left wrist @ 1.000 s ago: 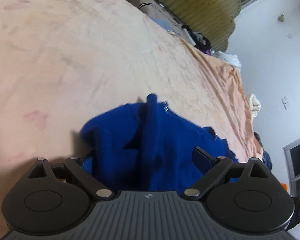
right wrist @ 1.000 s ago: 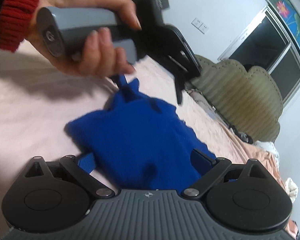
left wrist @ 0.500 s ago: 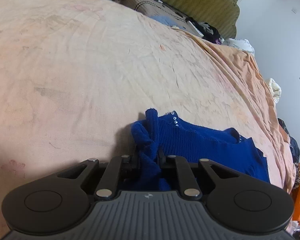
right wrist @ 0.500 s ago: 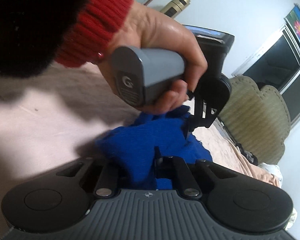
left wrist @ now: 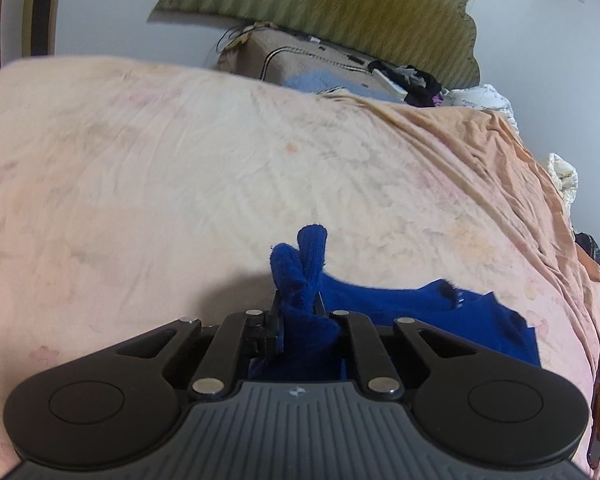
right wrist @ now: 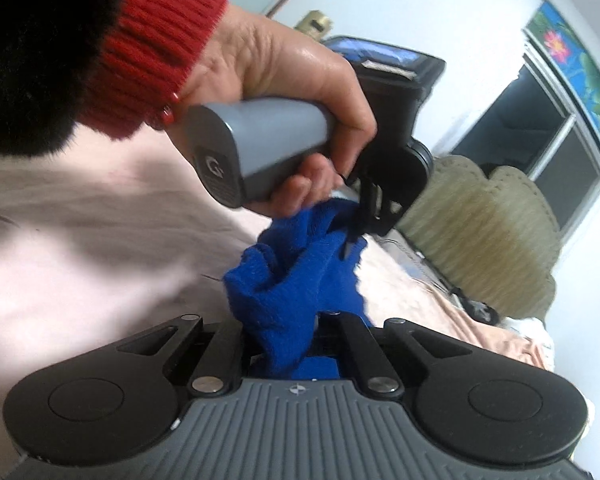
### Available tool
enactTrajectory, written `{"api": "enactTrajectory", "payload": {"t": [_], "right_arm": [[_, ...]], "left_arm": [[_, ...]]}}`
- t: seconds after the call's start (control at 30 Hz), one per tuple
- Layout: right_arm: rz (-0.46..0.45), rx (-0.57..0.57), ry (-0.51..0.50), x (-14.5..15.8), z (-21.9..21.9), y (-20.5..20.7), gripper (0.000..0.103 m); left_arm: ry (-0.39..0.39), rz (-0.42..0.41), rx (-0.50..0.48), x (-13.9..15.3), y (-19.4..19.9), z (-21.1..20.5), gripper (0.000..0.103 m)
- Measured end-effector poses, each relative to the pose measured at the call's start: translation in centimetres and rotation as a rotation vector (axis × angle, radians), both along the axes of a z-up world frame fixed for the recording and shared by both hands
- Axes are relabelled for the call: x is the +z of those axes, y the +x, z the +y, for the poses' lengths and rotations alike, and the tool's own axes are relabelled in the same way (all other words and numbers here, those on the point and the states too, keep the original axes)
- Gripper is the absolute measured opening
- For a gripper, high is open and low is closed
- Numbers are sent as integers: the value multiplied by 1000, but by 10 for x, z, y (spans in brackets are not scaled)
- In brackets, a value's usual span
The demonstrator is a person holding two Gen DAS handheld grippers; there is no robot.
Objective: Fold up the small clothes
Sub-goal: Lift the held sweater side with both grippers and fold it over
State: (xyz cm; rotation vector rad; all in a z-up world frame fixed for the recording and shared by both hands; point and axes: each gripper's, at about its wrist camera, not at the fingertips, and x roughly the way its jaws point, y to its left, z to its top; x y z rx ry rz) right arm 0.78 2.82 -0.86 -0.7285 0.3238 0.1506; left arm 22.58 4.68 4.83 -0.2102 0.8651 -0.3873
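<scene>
Both the left gripper (left wrist: 300, 312) and right gripper (right wrist: 284, 332) have just clamped their jaws on the blue knit garment (left wrist: 420, 312), now lifting off the bed (left wrist: 180, 180) at lower centre, so folding can begin.

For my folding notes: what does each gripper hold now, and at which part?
Both are shut on the blue knitted garment: left gripper pinches a bunched edge, right gripper another bunched edge.
</scene>
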Motion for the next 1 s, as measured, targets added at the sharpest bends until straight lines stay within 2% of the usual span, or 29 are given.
{"api": "enactTrajectory", "payload": {"t": [0.33,0.57,1.0], "right_arm": [[-66,-105,70,19,-66,-27,6],[-89,-173,120,22,-111,-27,6],[-88,-307,206,12,-174,-33,7]], "left_arm": [[124,-87,-36,26,-20,-81,10],[162,-118,-70,36,-30,-134,10],[202,-140,-160,18,-37,-227,10]]}}
